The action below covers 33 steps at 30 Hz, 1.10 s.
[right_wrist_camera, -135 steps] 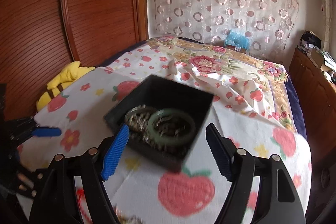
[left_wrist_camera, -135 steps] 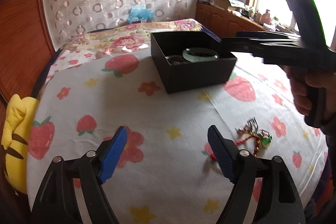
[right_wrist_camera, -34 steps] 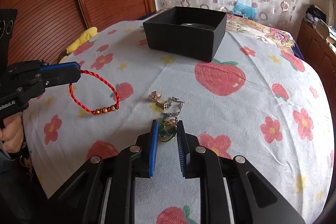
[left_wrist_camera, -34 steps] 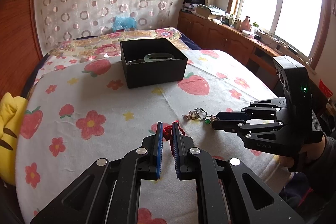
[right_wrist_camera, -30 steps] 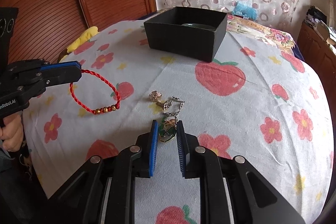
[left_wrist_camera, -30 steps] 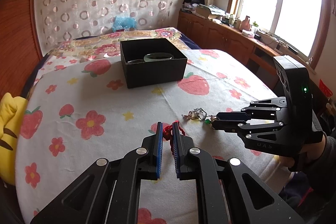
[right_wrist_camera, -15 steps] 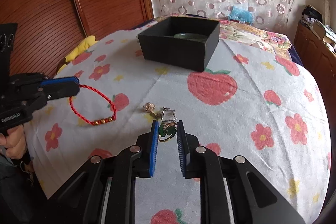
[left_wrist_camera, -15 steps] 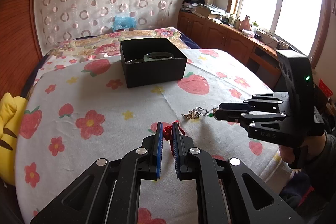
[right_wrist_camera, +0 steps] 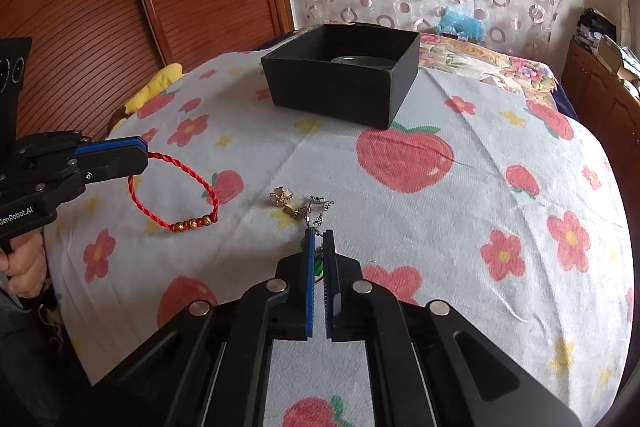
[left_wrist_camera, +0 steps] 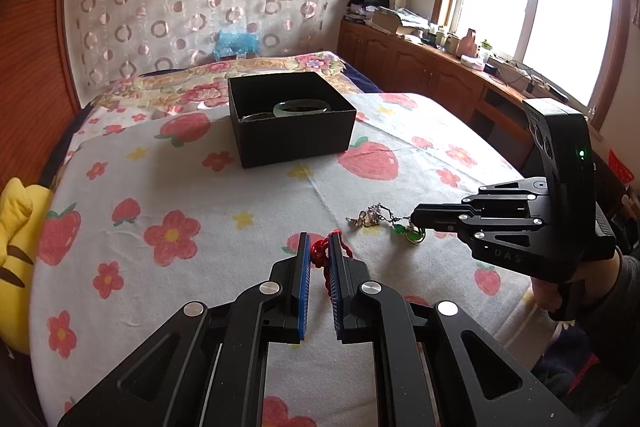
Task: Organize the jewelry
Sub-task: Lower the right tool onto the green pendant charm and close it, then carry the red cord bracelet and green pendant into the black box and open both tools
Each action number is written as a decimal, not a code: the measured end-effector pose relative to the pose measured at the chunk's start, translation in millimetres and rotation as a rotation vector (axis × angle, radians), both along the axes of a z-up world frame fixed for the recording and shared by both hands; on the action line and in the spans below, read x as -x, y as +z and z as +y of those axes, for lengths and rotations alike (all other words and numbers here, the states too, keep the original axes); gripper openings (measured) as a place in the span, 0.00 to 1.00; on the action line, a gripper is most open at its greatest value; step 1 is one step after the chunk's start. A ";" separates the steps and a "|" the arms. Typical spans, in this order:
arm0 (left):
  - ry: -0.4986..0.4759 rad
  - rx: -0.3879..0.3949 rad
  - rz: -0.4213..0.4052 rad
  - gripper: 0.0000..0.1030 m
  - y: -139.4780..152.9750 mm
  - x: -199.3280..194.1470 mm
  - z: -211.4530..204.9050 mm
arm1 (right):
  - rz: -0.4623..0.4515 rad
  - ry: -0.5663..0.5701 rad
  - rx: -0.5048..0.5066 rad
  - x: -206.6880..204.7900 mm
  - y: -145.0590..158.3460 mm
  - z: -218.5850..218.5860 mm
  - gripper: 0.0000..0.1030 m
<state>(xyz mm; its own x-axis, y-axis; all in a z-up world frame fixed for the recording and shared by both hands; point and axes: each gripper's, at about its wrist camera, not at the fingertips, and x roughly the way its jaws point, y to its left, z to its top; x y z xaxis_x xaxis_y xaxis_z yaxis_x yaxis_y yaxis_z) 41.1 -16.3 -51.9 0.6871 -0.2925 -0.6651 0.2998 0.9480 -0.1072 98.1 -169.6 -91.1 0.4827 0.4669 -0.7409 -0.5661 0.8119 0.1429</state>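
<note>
L tongs "GenRobot.AI", clamp red bracelet; R tongs clamp charm chain.

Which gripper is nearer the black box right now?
Neither clearly. The left gripper, shut on the red bracelet, and the right gripper, shut on the charm chain, sit similarly short of the black box.

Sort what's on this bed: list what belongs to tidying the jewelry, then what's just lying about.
Belongs to the job:
- red cord bracelet, gripped by the left gripper
- charm chain with green stone, gripped by the right gripper
- black box
- green bangle inside the box

Lying about:
- yellow plush toy
- blue item by the curtain
</note>
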 end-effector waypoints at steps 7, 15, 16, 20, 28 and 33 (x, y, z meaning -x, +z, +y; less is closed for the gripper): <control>-0.002 -0.002 0.000 0.08 0.1 0.1 0.0 | -0.005 -0.001 0.003 -1.5 1.6 0.1 0.02; -0.001 -0.002 0.000 0.08 0.1 0.1 -0.2 | -0.020 0.035 0.025 -10.5 9.9 7.6 0.03; -0.001 0.000 -0.001 0.08 0.2 0.2 -0.1 | -0.019 0.040 0.033 -12.1 10.0 9.7 0.03; 0.000 0.001 -0.002 0.08 0.7 0.2 -0.6 | 0.011 0.071 0.070 -20.6 1.9 20.1 0.32; 0.003 0.005 -0.002 0.08 4.5 -0.9 1.0 | -0.013 0.096 0.152 -22.4 -7.5 34.5 0.12; 0.000 0.001 -0.009 0.08 6.9 -0.6 2.1 | -0.013 0.106 0.162 -22.2 -5.8 32.2 0.06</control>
